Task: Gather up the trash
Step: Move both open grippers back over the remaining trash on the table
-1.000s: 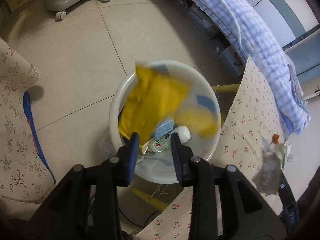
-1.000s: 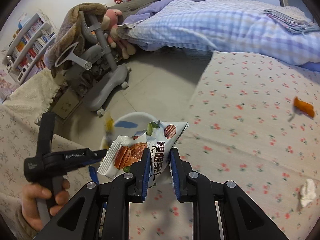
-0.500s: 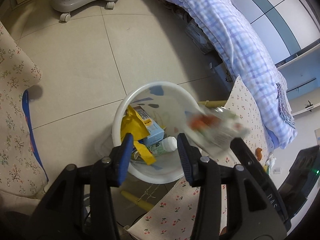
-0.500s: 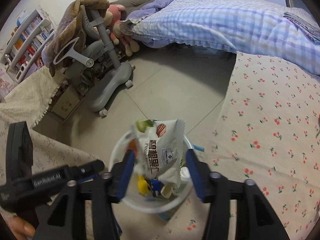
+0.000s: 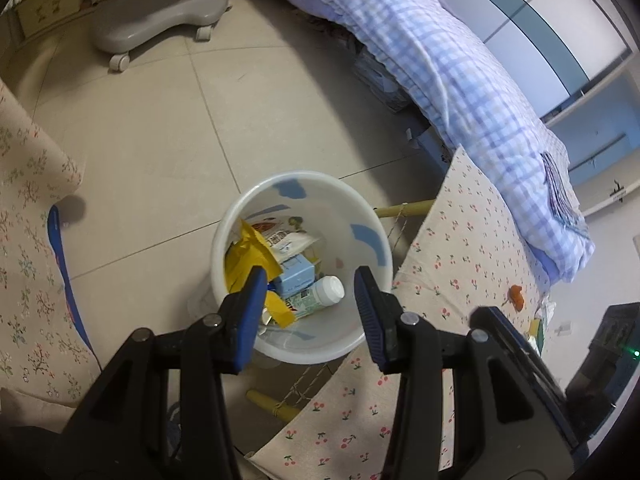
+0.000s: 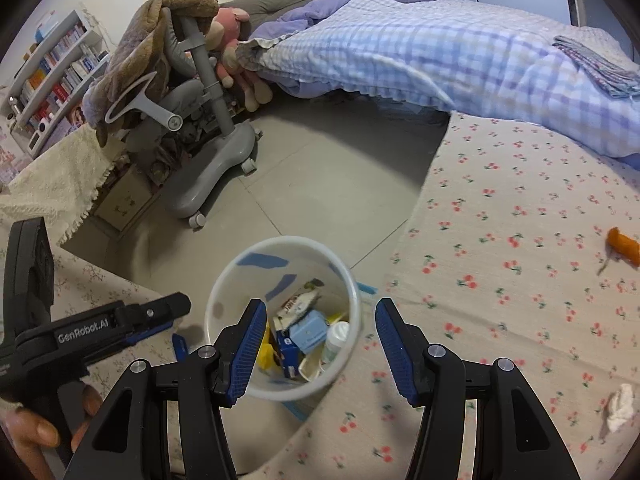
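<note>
A white bin point(image 5: 362, 216) point(image 6: 240, 268) with blue marks stands on the tiled floor. Inside lie a yellow wrapper point(image 5: 248, 254), a nut snack bag point(image 5: 286, 238) point(image 6: 298, 302), a blue carton point(image 5: 296, 276) point(image 6: 308, 330) and a white-capped bottle point(image 5: 324, 292) point(image 6: 336, 338). My left gripper point(image 5: 310, 284) hovers open above the bin with nothing between its fingers. Over the same bin my right gripper point(image 6: 320, 318) is open and empty. An orange scrap point(image 6: 624, 246) point(image 5: 516, 296) and a crumpled white tissue point(image 6: 620, 402) lie on the cherry-print cloth point(image 6: 520, 280).
A grey wheeled chair base point(image 6: 216, 168) point(image 5: 156, 26) stands on the floor beyond the bin. A bed with a checked blue quilt point(image 6: 440, 52) point(image 5: 440, 64) runs along the back. A flowered cloth point(image 5: 28, 240) hangs at the left. A hand point(image 6: 36, 428) holds the left gripper's handle.
The yellow wrapper dropped from my left gripper into the bin. My right gripper opened and the nut snack bag fell in. Both grippers now stand empty, the left a little higher.
</note>
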The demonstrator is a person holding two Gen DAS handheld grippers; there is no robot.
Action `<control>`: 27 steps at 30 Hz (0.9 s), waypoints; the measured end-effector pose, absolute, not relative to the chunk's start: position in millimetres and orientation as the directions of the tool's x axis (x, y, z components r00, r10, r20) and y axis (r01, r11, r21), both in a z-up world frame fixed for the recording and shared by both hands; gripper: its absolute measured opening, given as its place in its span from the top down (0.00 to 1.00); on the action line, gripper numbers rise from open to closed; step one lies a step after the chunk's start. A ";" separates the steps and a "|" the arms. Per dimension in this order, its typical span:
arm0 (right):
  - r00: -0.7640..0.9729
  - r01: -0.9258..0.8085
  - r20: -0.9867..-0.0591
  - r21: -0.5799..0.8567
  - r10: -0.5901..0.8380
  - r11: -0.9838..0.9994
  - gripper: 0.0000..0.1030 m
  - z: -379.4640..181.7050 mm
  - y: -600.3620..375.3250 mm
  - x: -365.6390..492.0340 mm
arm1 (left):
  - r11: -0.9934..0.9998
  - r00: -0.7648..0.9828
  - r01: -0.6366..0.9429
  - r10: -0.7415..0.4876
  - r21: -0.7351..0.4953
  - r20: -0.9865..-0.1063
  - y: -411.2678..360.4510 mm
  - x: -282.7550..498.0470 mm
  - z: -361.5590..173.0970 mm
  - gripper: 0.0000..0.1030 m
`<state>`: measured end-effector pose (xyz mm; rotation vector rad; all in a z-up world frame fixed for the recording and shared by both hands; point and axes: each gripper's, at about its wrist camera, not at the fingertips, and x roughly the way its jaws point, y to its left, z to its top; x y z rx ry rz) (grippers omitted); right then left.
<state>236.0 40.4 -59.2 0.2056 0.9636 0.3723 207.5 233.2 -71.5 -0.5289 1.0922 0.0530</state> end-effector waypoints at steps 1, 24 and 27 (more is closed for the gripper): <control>0.520 -0.214 -0.758 0.332 0.395 0.919 0.44 -56.2 33.1 231.4 | 0.880 0.472 -0.282 -0.219 -0.382 -0.854 227.5 207.4 -70.1 0.55; 0.663 0.222 -0.734 0.384 0.150 0.897 0.29 -21.0 -278.0 134.5 | 0.936 0.474 0.186 -0.352 -0.299 -0.807 14.9 171.5 -33.8 0.41; 0.618 0.327 -0.777 0.396 0.123 0.858 0.29 -47.2 -315.5 128.5 | 0.928 0.418 0.241 -0.364 -0.285 -0.832 -25.9 168.0 -47.2 0.41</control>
